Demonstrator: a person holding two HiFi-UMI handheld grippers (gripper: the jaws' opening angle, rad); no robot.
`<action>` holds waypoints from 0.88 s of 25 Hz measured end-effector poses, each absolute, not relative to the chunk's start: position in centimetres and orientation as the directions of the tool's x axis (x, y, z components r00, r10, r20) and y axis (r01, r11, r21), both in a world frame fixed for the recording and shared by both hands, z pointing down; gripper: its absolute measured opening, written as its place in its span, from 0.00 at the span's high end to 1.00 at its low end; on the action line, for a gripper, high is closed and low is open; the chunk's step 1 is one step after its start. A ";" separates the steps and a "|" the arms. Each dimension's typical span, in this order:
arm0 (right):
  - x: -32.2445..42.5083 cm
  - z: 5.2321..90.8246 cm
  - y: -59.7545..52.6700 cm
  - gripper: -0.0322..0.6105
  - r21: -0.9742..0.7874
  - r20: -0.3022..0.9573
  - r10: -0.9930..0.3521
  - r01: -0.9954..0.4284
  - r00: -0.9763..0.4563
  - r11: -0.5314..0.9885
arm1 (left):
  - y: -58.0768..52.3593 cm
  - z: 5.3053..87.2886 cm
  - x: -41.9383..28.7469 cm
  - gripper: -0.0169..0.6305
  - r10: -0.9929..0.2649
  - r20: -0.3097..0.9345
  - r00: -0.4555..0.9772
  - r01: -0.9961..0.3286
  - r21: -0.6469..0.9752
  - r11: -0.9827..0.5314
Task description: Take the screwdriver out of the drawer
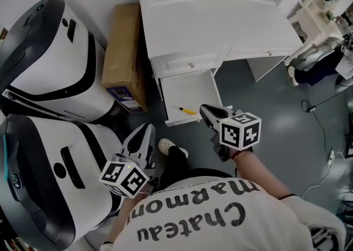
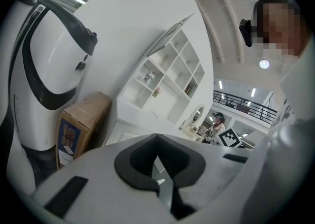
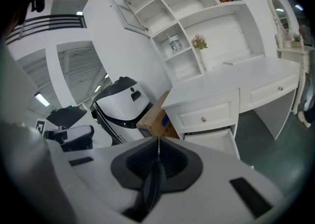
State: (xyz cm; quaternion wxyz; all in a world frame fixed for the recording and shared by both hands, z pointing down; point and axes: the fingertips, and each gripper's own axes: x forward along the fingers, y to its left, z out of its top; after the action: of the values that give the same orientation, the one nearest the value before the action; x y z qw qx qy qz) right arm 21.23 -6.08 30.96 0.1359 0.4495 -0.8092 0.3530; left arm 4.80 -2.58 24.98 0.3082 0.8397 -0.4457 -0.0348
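A thin yellow screwdriver (image 1: 187,111) lies near the front of the open lower drawer (image 1: 190,91) of the white desk (image 1: 220,23). My right gripper (image 1: 205,110) is shut and holds nothing, its tips just right of the screwdriver's tip and above the drawer's front edge. In the right gripper view the right gripper (image 3: 158,140) points toward the drawer (image 3: 216,139); the screwdriver does not show there. My left gripper (image 1: 148,129) hangs lower left of the drawer, shut and holding nothing. In the left gripper view the left gripper (image 2: 157,136) faces the desk's shelves.
A cardboard box (image 1: 124,57) leans beside the desk's left side. Two large white-and-black machines (image 1: 49,57) (image 1: 49,178) fill the left. The upper drawer (image 3: 204,114) is closed. The person's shoe (image 1: 168,146) is on the grey floor below the drawer. Cables (image 1: 325,161) lie at right.
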 end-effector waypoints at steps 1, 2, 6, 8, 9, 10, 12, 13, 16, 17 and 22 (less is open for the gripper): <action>21.0 31.6 -6.8 0.90 -0.453 0.544 -0.624 -0.822 -0.561 0.344 | -3.3 25.5 4.4 0.94 -0.771 0.225 0.596 -0.731 0.548 -0.406; 20.7 32.2 -7.5 0.90 -0.455 0.551 -0.617 -0.822 -0.562 0.343 | -4.1 26.0 4.0 0.94 -0.773 0.233 0.591 -0.736 0.549 -0.397; 20.0 35.2 -10.5 0.90 -0.451 0.594 -0.580 -0.828 -0.557 0.333 | -6.8 28.0 2.2 0.94 -0.786 0.263 0.559 -0.752 0.561 -0.346; 19.8 37.6 -11.6 0.90 -0.441 0.638 -0.543 -0.837 -0.546 0.323 | -7.8 28.9 1.4 0.94 -0.790 0.281 0.546 -0.760 0.562 -0.326; 19.7 38.9 -12.0 0.90 -0.435 0.663 -0.520 -0.842 -0.538 0.317 | -8.2 29.3 0.9 0.94 -0.790 0.290 0.541 -0.764 0.562 -0.317; 19.6 40.2 -12.3 0.90 -0.431 0.685 -0.496 -0.846 -0.533 0.313 | -8.5 29.8 0.5 0.94 -0.789 0.299 0.537 -0.767 0.562 -0.309; 19.3 43.0 -12.9 0.90 -0.425 0.725 -0.450 -0.853 -0.522 0.303 | -9.0 31.0 -0.2 0.94 -0.785 0.321 0.529 -0.772 0.567 -0.288; 19.3 44.4 -13.2 0.90 -0.419 0.746 -0.427 -0.858 -0.512 0.296 | -9.2 31.7 -0.6 0.94 -0.783 0.335 0.525 -0.773 0.573 -0.273; 19.2 48.9 -13.7 0.90 -0.402 0.810 -0.344 -0.877 -0.475 0.265 | -9.2 33.9 -1.6 0.94 -0.773 0.380 0.507 -0.774 0.596 -0.215; 19.0 50.4 -13.7 0.90 -0.397 0.829 -0.312 -0.881 -0.465 0.258 | -9.2 34.7 -1.9 0.94 -0.770 0.395 0.502 -0.774 0.603 -0.196; 17.5 56.9 -13.8 0.90 -0.337 0.898 -0.149 -0.866 -0.413 0.369 | -9.4 38.0 -3.1 0.94 -0.749 0.445 0.490 -0.773 0.620 -0.137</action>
State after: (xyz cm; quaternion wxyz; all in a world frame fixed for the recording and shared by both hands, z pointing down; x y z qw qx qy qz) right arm 17.51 -13.79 56.89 0.4106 0.3532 -0.7182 0.4368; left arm -3.10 -9.38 38.03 0.4205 0.7537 -0.5049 0.0137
